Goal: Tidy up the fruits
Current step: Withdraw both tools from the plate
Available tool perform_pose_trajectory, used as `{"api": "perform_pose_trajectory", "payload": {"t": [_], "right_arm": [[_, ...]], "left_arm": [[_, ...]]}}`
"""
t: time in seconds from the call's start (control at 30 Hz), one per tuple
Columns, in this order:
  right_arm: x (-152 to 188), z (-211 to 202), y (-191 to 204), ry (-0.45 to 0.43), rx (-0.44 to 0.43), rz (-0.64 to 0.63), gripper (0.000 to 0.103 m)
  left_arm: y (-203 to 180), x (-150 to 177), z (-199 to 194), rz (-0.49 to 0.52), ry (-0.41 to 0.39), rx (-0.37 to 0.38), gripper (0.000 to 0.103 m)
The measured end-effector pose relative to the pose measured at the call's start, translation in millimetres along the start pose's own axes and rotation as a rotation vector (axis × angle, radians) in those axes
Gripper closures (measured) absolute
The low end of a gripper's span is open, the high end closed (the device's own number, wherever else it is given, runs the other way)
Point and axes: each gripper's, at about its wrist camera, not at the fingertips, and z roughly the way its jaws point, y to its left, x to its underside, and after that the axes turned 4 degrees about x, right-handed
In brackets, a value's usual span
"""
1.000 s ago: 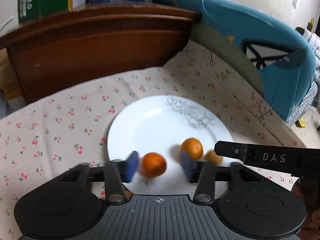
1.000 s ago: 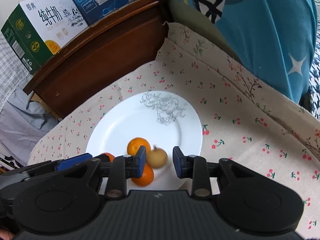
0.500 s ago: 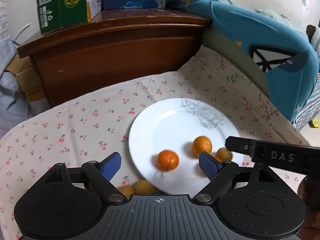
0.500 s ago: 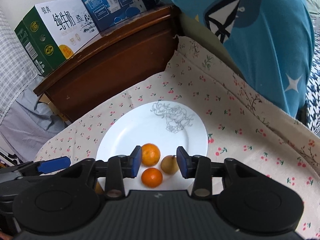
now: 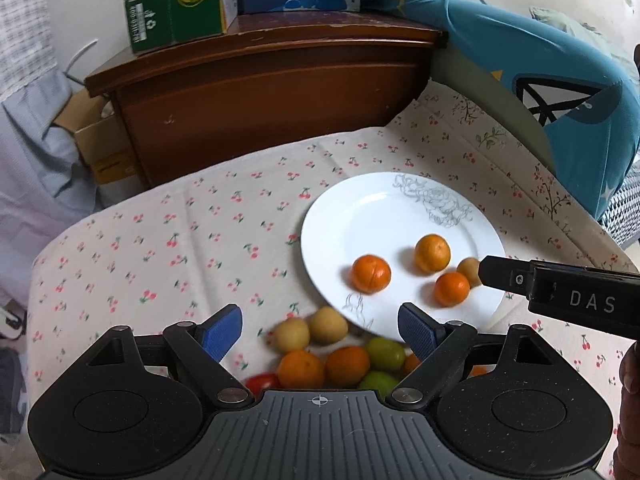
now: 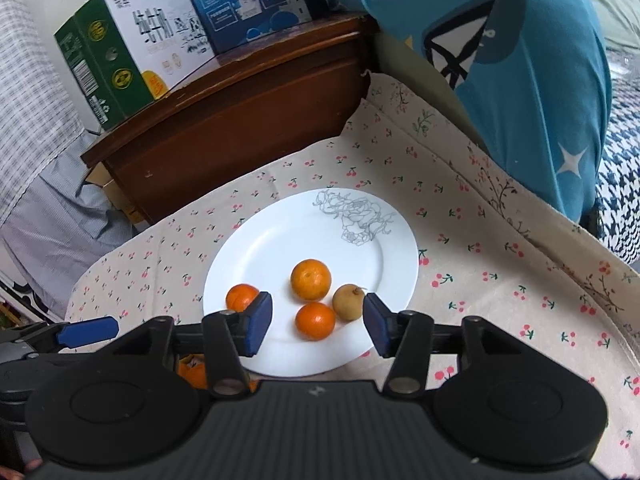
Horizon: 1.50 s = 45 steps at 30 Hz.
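Ahead of the right gripper (image 6: 317, 321), whose jaws stand wide apart and hold nothing, the white plate (image 6: 360, 248) carries three oranges (image 6: 311, 279) and one small tan fruit (image 6: 348, 302). The left gripper (image 5: 320, 330) is also spread wide and empty. Between and just below its fingers, off the plate, lies a loose fruit pile (image 5: 324, 354): two tan fruits, two oranges, two green ones and a red tomato (image 5: 262, 382), with more hidden.
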Motion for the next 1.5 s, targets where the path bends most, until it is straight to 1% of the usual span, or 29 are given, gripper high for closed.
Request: {"api": "perform_pose_trajectory", "payload": {"t": [0.3, 0.47, 0.67, 0.87, 1.0, 1.1, 1.2, 1.37, 1.5], "right_arm": [[19, -18, 6, -0.015, -0.012, -0.04, 0.052], [26, -28, 5, -0.02, -0.022, -0.032, 0.052], [34, -37, -3, -0.018, -0.027, -0.006, 0.052], [45, -42, -7, 0.006, -0.043, -0.001, 0.052], [52, -37, -8, 0.037, -0.047, 0.001, 0.052], [55, -33, -7, 0.052, -0.041, -0.017, 0.052], [57, -29, -5, 0.064, -0.046, -0.02, 0.052], [62, -24, -1, 0.084, -0.046, -0.046, 0.052], [65, -21, 2, 0.098, -0.04, -0.071, 0.052]], "left_arm": [[6, 18, -19, -0.01, -0.018, -0.003, 0.016], [15, 22, -33, -0.048, -0.045, -0.006, 0.016], [32, 26, -49, -0.086, -0.077, -0.032, 0.016], [50, 32, -57, -0.119, -0.08, -0.038, 0.016], [60, 40, -55, -0.128, -0.057, -0.042, 0.016], [63, 47, -50, -0.116, -0.029, -0.037, 0.016], [63, 56, -48, -0.09, -0.015, -0.001, 0.016], [54, 69, -39, -0.03, 0.016, 0.036, 0.016], [46, 76, -31, 0.015, 0.037, 0.044, 0.016]]}}
